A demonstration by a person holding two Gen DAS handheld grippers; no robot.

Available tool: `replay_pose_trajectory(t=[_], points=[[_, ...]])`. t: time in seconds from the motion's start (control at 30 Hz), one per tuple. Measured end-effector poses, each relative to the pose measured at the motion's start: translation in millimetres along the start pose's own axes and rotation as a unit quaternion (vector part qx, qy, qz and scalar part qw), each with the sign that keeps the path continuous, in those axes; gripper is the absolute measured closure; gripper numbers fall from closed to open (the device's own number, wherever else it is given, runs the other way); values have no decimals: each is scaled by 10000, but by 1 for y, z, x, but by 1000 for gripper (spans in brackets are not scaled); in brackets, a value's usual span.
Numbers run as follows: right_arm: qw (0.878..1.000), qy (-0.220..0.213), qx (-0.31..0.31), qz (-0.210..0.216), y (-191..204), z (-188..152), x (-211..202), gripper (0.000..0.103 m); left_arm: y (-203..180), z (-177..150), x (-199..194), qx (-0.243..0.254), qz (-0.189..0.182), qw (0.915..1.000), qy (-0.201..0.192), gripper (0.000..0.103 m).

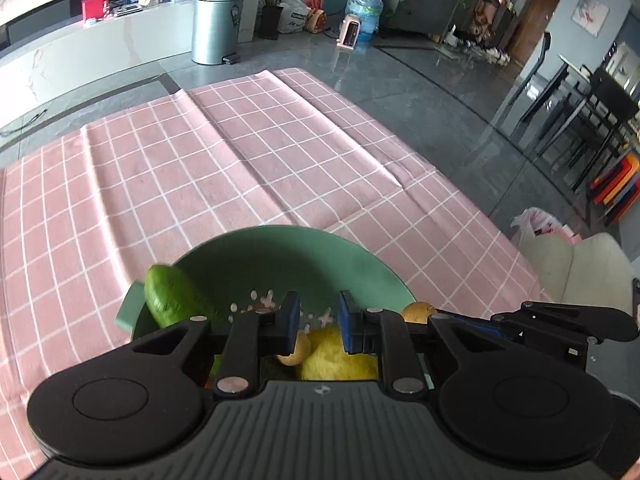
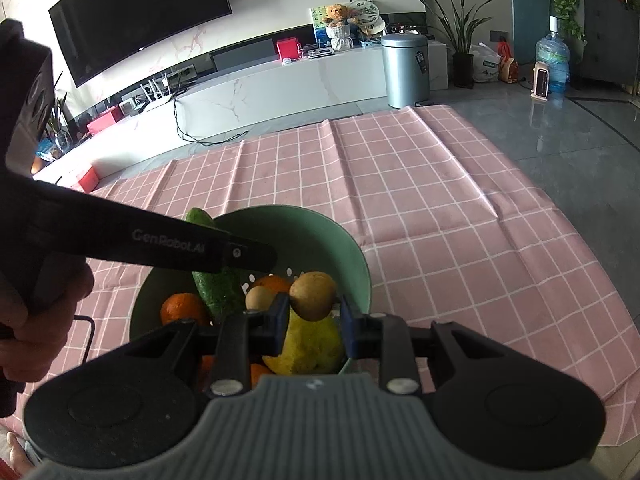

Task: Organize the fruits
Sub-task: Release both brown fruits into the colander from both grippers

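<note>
round brown fruit (image 2: pixel 313 295) between right fingers (image 2: pixel 280 320).

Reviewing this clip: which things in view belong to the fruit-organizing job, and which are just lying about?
Job:
green bowl
cucumber
oranges
yellow pear
brown round fruit
both hand-held grippers

Lying about:
checked tablecloth
bin
water bottle
TV

A matt pink checked cloth (image 2: pixel 420 200), creased in ridges, covers the bench beneath a smooth green plastic colander (image 2: pixel 320 232). A bumpy-skinned cucumber (image 1: pixel 168 296) leans at its rim. Upper centre, a brushed-metal bin (image 2: pixel 404 70) stands on glossy grey floor tiles (image 1: pixel 420 76).
</note>
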State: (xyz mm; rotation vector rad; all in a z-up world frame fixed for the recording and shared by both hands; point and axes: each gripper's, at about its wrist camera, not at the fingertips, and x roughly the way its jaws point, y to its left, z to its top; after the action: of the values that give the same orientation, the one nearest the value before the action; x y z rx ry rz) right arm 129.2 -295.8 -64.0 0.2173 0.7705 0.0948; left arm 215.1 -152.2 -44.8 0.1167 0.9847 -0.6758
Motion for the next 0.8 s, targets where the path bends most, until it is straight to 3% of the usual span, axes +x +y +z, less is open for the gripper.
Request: replay_pose_trajectory(t=[0.13, 0.53, 0.8], points=[[10000, 48, -38, 5, -6, 0, 9, 80, -2, 2, 12, 106, 129, 9997, 188, 80], [9989, 100, 216, 413, -14, 0, 18, 80, 5, -11, -24, 62, 325, 9993, -163, 80], [9993, 259, -203, 176, 7, 14, 39, 80, 18, -19, -47, -128, 533, 9981, -295, 65]])
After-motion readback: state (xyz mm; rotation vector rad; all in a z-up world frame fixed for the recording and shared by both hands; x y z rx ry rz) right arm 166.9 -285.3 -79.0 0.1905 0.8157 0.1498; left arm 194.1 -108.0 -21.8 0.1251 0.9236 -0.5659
